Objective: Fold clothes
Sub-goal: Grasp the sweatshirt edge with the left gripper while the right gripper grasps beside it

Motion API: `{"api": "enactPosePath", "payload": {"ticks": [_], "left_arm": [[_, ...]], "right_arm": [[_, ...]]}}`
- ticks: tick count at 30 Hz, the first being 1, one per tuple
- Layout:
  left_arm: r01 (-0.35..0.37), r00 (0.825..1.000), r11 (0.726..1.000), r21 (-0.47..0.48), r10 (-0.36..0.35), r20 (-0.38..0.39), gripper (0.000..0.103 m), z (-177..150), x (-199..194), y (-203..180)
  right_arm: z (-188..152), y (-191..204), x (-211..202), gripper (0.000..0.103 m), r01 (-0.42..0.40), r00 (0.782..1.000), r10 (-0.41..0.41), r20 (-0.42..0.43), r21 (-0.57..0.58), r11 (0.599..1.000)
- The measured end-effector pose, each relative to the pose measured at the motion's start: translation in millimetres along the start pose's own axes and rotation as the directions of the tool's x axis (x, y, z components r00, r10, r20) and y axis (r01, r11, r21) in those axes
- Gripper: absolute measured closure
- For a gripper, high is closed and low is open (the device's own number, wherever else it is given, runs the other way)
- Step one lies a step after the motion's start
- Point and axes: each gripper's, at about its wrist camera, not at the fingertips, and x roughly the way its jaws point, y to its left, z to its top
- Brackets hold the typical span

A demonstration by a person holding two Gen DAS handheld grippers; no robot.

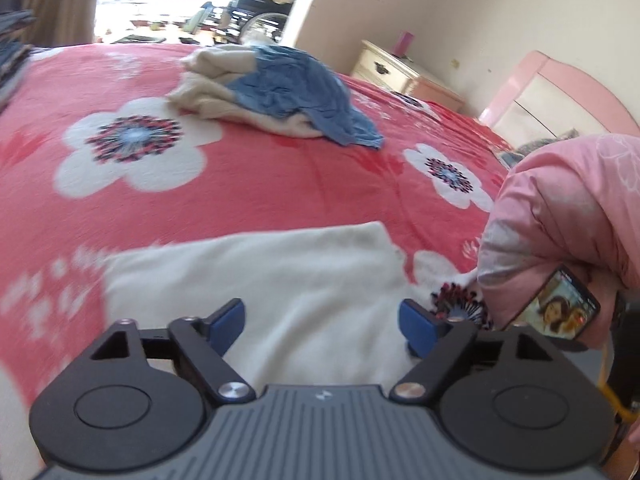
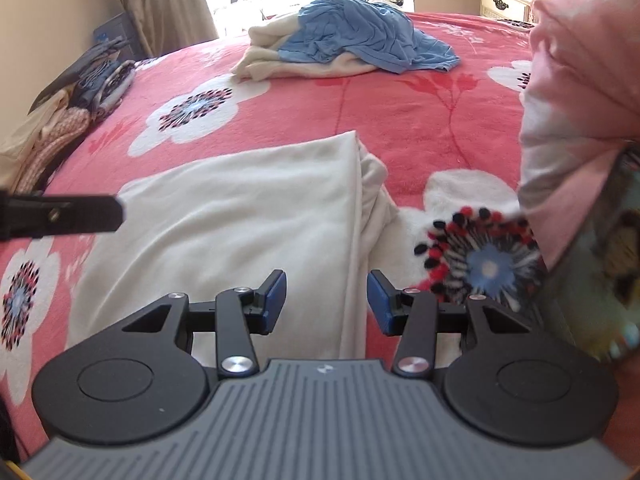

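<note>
A cream garment [image 1: 280, 280] lies partly folded on the red flowered bedspread [image 1: 260, 184], right in front of both grippers; it also shows in the right wrist view [image 2: 248, 216]. My left gripper [image 1: 322, 322] is open and empty above its near part. My right gripper [image 2: 326, 300] is open and empty over the garment's right folded edge. The left gripper's finger [image 2: 68, 212] pokes in from the left of the right wrist view. A heap of blue cloth [image 1: 296, 84] on cream cloth [image 1: 208, 92] lies farther back on the bed, and shows in the right wrist view [image 2: 360, 40].
A person's pink sleeve [image 1: 560, 220] and a phone [image 1: 560, 308] are at the right. Stacked clothes [image 2: 80, 96] lie at the bed's left edge. A bedside cabinet [image 1: 400, 72] and pink headboard [image 1: 560, 96] stand at the far right.
</note>
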Motion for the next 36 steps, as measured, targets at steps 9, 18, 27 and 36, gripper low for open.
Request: {"api": "enactPosePath", "payload": {"ticks": [9, 18, 27, 36], "left_arm": [[0.077, 0.992, 0.990, 0.116, -0.064, -0.111, 0.056, 26.4, 77.2, -35.8], [0.101, 0.977, 0.967, 0.233, -0.052, -0.208, 0.059, 33.1, 118.4, -63.4], [0.016, 0.984, 0.970, 0.243, 0.029, -0.178, 0.098, 33.0, 129.0, -62.5], [0.037, 0.993, 0.976, 0.216, -0.011, -0.119, 0.098, 34.2, 108.6, -51.6]], "right_arm": [[4.0, -16.0, 20.9, 0.073, -0.095, 0.995, 0.095, 0.017, 0.027, 0.995], [-6.3, -6.0, 8.8, 0.086, -0.145, 0.982, 0.147, 0.119, -0.029, 0.989], [-12.2, 5.3, -6.8, 0.085, -0.116, 0.973, 0.138, 0.184, -0.126, 0.985], [12.0, -32.8, -14.4, 0.084, -0.074, 0.962, 0.053, 0.269, 0.070, 0.995]]}}
